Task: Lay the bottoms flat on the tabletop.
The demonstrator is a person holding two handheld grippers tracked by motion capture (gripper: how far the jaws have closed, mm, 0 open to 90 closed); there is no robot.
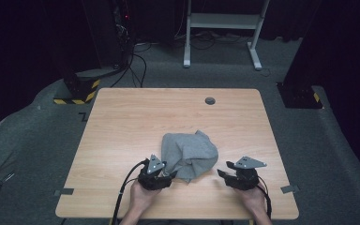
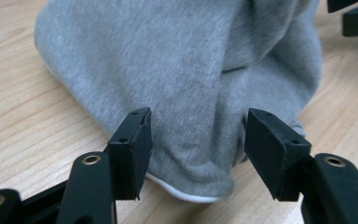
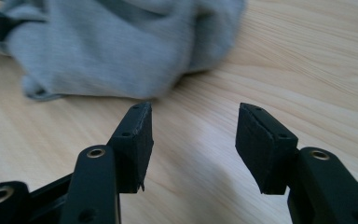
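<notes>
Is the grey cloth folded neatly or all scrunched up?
Scrunched up: the grey cloth sits in a lumpy, creased heap on the table, not flat.

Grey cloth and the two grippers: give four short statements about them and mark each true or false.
1. The grey cloth lies crumpled on the wooden table. True.
2. The left gripper is shut on the cloth. False: its jaws stand open, with a cloth corner between them.
3. The right gripper is open over bare wood, apart from the cloth. True.
4. The cloth is red. False: it is grey.
</notes>
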